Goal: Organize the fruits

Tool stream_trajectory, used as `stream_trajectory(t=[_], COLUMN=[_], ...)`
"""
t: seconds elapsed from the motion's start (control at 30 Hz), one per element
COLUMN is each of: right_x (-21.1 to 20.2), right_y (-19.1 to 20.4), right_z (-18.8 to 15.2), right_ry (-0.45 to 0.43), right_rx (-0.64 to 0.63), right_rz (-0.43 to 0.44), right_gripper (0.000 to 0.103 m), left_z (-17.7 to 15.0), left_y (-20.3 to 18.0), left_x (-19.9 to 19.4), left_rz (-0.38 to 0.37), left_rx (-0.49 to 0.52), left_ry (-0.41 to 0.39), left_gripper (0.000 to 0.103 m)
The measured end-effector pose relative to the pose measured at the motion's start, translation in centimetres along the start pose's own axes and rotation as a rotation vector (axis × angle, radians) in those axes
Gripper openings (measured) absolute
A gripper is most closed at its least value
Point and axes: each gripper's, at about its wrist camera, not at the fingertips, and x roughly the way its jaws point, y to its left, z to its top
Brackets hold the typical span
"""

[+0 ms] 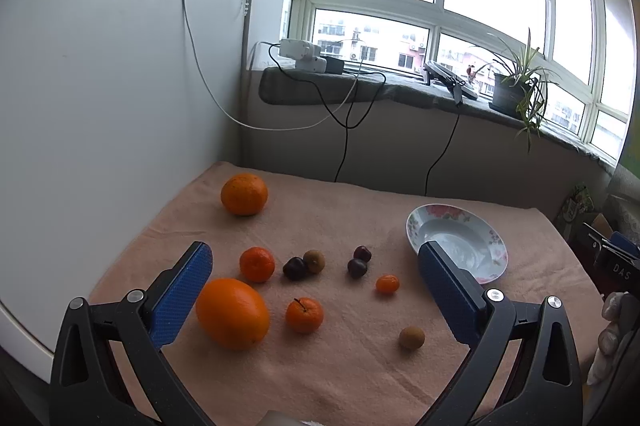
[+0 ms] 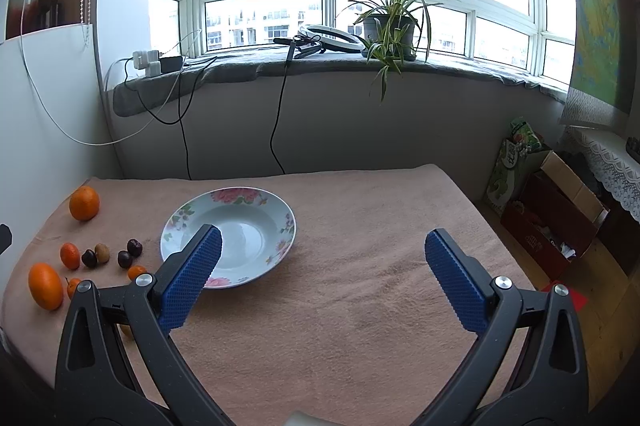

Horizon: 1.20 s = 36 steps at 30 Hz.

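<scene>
Fruit lies scattered on a pink towel [image 1: 340, 366]. A large orange [image 1: 233, 313] sits just inside my left gripper's left finger. Near it are a stemmed tangerine [image 1: 304, 315], another tangerine [image 1: 257, 264], a tiny one [image 1: 387, 284], dark plums [image 1: 295, 268] [image 1: 359, 262], two brown kiwi-like fruits [image 1: 314, 261] [image 1: 411, 337] and a far orange [image 1: 244, 194]. The empty floral plate [image 1: 476, 258] [image 2: 256, 218] lies to the right. My left gripper [image 1: 316, 290] hangs open above the fruit. My right gripper [image 2: 322, 274] is open over bare towel, right of the plate.
A white panel [image 1: 100, 106] walls the table's left side. Behind the table runs a windowsill with chargers [image 1: 304, 56], cables, a ring light [image 2: 332, 36] and a potted plant [image 2: 390, 26]. Boxes and bags [image 2: 552, 218] stand on the floor at right. A person's hand [image 1: 612, 338] shows at the right edge.
</scene>
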Motion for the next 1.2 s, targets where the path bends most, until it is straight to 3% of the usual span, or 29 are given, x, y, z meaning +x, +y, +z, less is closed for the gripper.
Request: stream_trajectory(t=[1.2], right_x=[1.2], right_y=[0.8], right_z=[-0.6], right_ry=[0.045], right_rx=[-0.005], right_rz=[0.032], right_gripper=[0.103], left_z=[-0.7], left_y=[0.8], left_x=[0.6], left_rz=[0.004], left_rx=[-0.012], left_ry=[0.023], left_gripper=[0.102])
